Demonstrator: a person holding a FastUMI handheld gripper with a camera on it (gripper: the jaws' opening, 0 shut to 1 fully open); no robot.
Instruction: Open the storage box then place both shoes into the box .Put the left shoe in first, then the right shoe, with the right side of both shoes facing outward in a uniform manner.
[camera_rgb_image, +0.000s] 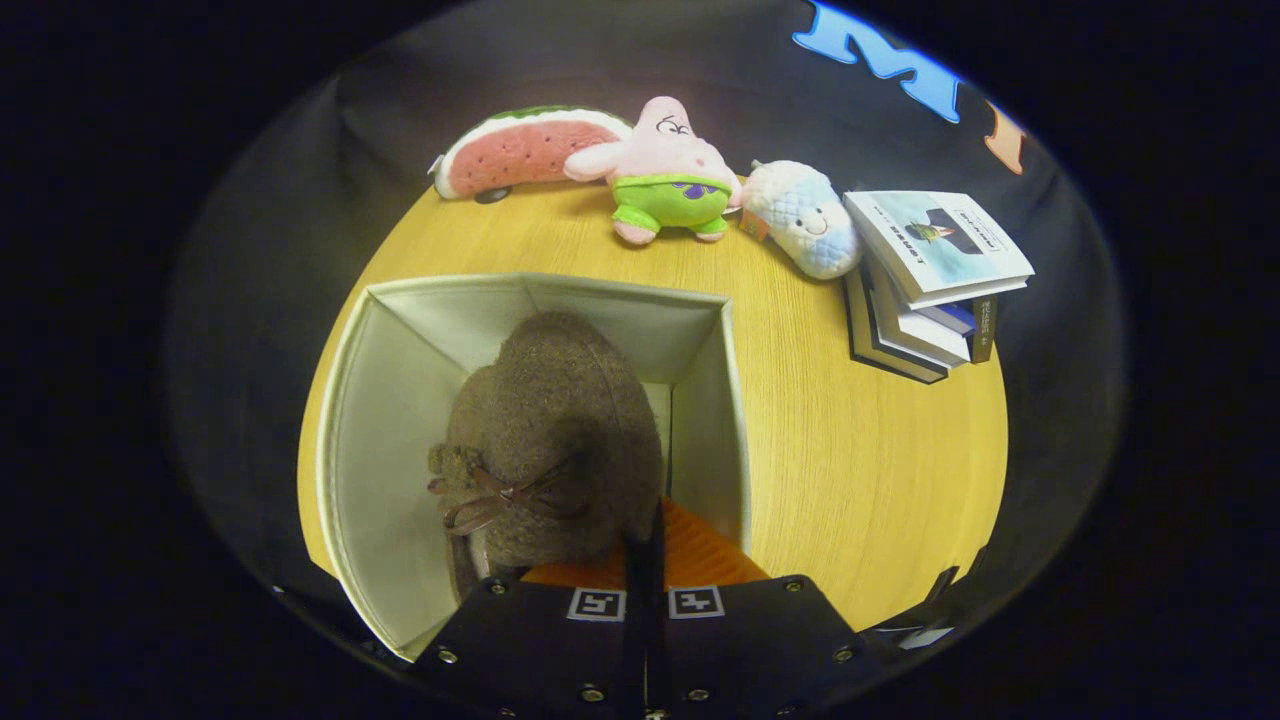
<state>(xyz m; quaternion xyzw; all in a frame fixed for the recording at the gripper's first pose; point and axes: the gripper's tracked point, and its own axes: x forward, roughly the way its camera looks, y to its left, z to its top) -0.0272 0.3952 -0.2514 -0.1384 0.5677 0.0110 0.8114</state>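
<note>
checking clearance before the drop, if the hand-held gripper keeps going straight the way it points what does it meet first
The hand-held gripper, shut on the brown shoe, points down into the open storage box. The shoe would likely meet the box's inside first; depth is unclear.

A light wooden bench (850, 440) with visible grain stands against a black cloth wall (300, 200). Along its far edge lie a watermelon-slice plush (525, 150), a pink star-shaped plush (665, 170) and a pale blue-and-white plush (805, 215), with a stack of books (925, 285) beside them.
</note>
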